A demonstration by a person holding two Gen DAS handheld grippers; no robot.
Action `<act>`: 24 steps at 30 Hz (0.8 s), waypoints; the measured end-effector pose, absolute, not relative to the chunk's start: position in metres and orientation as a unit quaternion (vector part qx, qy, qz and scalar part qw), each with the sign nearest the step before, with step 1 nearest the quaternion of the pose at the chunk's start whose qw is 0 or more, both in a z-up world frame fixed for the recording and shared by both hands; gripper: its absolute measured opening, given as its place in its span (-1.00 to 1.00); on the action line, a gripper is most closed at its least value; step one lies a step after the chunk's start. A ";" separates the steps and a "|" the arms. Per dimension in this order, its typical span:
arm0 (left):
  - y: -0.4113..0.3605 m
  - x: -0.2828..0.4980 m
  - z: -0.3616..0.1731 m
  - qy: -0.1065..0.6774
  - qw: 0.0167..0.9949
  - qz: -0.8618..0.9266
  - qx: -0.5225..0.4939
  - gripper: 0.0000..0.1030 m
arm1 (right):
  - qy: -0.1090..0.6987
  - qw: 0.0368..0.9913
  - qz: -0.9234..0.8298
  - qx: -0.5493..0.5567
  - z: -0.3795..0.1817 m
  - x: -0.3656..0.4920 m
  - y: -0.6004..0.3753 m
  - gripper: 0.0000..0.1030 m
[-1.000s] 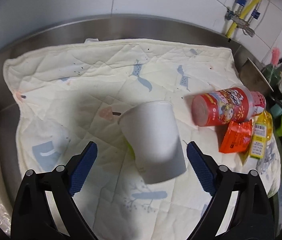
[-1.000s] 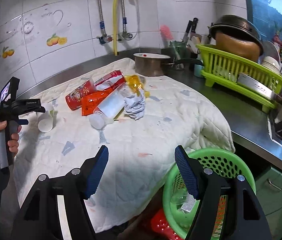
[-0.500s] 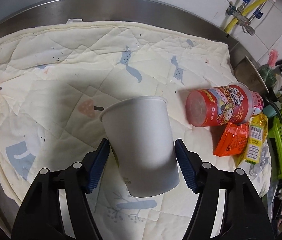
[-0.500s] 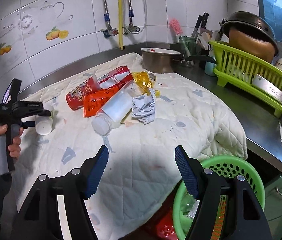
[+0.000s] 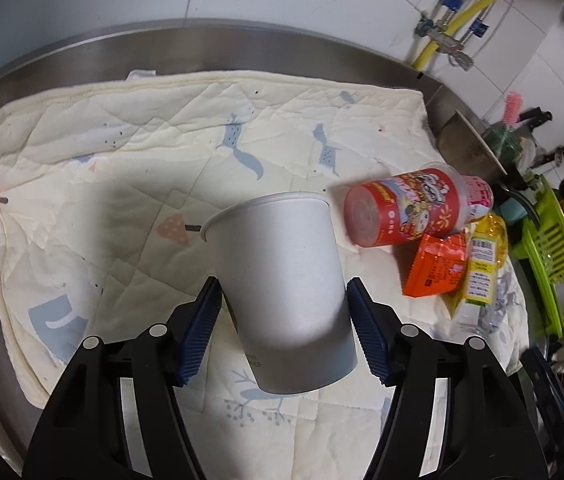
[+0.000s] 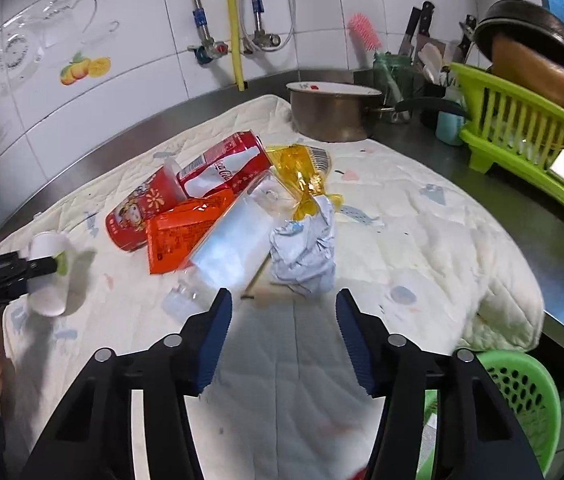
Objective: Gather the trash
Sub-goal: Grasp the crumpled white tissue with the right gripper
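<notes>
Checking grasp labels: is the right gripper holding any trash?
No: the right gripper is open over bare quilt, short of the crumpled paper.

A cream quilted cloth (image 6: 422, 248) covers the steel counter (image 6: 554, 216), where a metal pot (image 6: 332, 114), a lime dish rack (image 6: 522, 136) and a pink brush (image 6: 364, 32) stand below white tiled wall (image 6: 130, 40).

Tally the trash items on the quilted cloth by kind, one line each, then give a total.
White paper cup: 1
Red printed snack cup: 1
Red cola can: 1
Orange wrapper: 1
Clear plastic bottle: 1
Yellow wrapper: 1
Crumpled paper: 1
Total: 7
</notes>
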State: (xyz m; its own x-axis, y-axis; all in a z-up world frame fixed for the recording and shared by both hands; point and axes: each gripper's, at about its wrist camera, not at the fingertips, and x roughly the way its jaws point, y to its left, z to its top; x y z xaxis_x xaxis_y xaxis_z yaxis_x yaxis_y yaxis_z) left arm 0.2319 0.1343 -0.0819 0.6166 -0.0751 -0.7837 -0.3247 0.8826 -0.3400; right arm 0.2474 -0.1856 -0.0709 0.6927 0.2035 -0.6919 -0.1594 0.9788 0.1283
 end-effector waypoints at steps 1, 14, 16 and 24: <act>0.134 0.231 -0.080 0.430 0.870 0.069 -0.229 0.23 | 0.380 0.919 0.100 0.030 -0.072 0.252 -0.184 -0.03; 0.135 0.218 -0.061 0.412 0.884 0.045 -0.216 0.23 | 0.396 0.912 0.092 0.041 -0.100 0.301 -0.179 -0.58; 0.134 0.216 -0.059 0.409 0.886 0.043 -0.213 0.23 | 0.398 0.911 0.094 0.049 -0.102 0.300 -0.182 -0.71; 0.127 0.208 -0.055 0.405 0.889 0.037 -0.210 0.23 | 0.379 0.918 0.099 0.057 -0.087 0.272 -0.190 -1.00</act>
State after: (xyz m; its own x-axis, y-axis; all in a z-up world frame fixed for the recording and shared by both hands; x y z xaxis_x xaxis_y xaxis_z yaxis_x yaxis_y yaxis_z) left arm 0.2083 0.1270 -0.0549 0.6695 -0.1043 -0.7355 -0.2353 0.9093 -0.3431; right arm 0.2716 -0.1903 -0.0872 0.6933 0.2251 -0.6846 -0.1388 0.9739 0.1797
